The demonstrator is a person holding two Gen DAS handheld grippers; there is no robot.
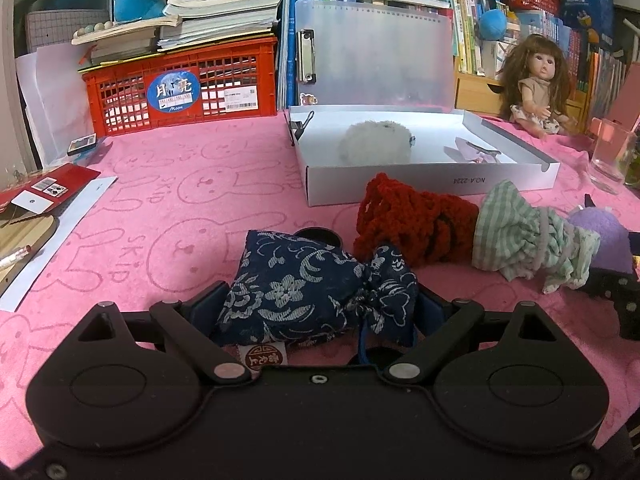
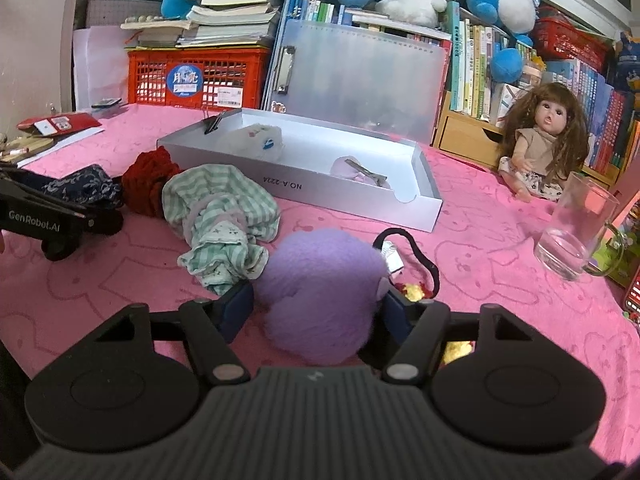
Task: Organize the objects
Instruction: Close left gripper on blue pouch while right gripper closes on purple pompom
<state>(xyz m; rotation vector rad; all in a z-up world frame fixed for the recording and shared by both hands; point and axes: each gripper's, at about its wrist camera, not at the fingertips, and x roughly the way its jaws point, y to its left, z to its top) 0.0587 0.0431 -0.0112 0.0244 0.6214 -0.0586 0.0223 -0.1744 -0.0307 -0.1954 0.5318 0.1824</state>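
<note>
two pouches between the tools, box waiting behind

we work over a pink tabletop (image 1: 160, 200), with the open white box (image 1: 424, 178) lying at its far side, a white plush and a lilac item already in it. nearer us sit the red knitted pouch (image 1: 416, 220) and the green striped pouch (image 2: 220, 216), touching each other. our left tool (image 1: 320, 304) stands spread around the navy floral pouch (image 1: 312, 292); we cannot tell whether its pads press the cloth. our right tool (image 2: 316, 308) brackets the purple plush ball (image 2: 320, 292), its pads at the fur's flanks, though a firm pinch is not clear. we judge the soft ball may squeeze out on lifting, and its black cord (image 2: 416, 248) could snag the gold trinket (image 2: 412, 292) beside it. the glass mug (image 2: 576, 236) stands near the right tool's path to the box.
</note>
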